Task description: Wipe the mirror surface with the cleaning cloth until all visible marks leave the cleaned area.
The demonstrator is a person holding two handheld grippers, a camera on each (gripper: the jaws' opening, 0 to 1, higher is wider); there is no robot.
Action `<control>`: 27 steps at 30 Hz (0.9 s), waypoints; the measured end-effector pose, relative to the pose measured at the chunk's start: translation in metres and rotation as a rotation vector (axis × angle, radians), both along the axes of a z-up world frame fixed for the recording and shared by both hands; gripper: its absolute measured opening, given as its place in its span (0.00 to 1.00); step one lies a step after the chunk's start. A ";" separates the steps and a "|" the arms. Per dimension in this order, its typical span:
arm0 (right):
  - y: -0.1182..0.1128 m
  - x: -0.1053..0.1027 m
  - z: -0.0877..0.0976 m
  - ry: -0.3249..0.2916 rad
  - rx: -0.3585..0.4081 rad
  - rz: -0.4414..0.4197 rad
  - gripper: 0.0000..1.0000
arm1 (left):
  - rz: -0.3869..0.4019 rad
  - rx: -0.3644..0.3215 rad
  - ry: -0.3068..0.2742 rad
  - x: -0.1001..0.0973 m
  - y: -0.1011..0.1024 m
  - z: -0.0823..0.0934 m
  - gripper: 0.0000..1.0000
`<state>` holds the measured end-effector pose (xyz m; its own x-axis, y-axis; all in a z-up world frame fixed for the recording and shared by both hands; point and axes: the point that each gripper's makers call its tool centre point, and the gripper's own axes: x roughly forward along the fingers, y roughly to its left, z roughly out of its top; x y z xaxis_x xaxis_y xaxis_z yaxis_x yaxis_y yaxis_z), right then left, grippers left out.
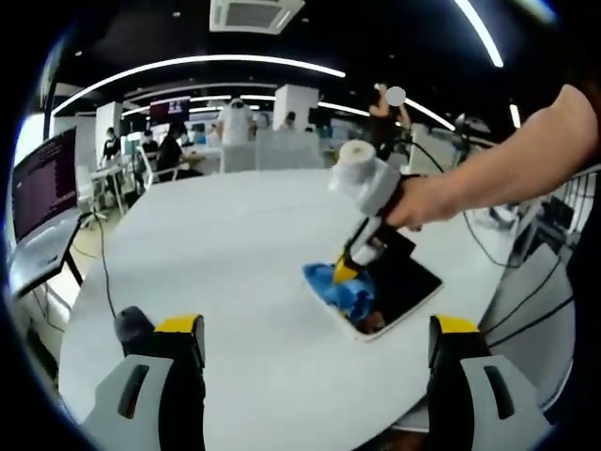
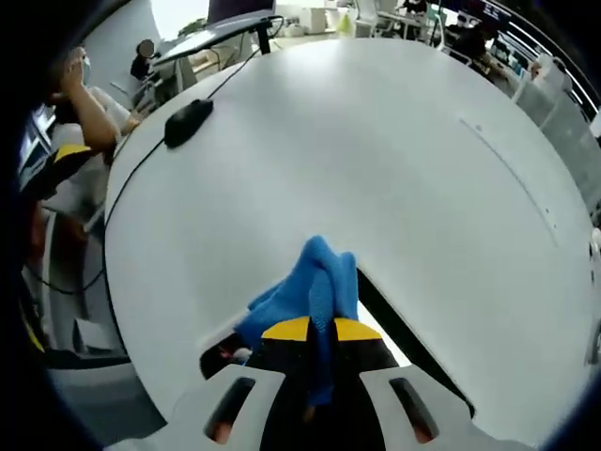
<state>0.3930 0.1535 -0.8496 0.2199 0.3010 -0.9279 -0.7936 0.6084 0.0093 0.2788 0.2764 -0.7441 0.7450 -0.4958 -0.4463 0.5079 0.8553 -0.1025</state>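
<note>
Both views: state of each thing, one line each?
Left gripper: open, holds nothing, above the table.
Right gripper: shut on cloth.
Cloth: bunched, pressed on mirror.
Mirror: flat on table, partly under cloth.
Table: white, bare around mirror.
Mouse: on table, corded, away from mirror.

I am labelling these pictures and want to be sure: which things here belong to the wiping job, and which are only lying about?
For the job:
- mirror, flat on the white table
- blue cleaning cloth, clamped in the right gripper and pressed on the mirror

Only lying about:
- black mouse with its cable
- left gripper, open, holding nothing
</note>
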 end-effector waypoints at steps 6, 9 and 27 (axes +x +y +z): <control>-0.001 -0.007 0.000 0.009 0.005 0.000 0.03 | 0.015 -0.005 0.005 -0.001 0.005 0.002 1.00; -0.001 -0.010 -0.001 0.003 0.010 0.004 0.03 | 0.020 -0.006 0.008 -0.002 0.006 0.001 1.00; -0.001 -0.011 -0.001 0.012 0.018 0.009 0.03 | 0.031 0.031 -0.030 0.006 0.011 0.009 1.00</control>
<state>0.3817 0.1529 -0.8507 0.2057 0.3194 -0.9250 -0.7987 0.6010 0.0299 0.2844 0.2877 -0.7353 0.7729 -0.4587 -0.4385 0.4836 0.8732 -0.0608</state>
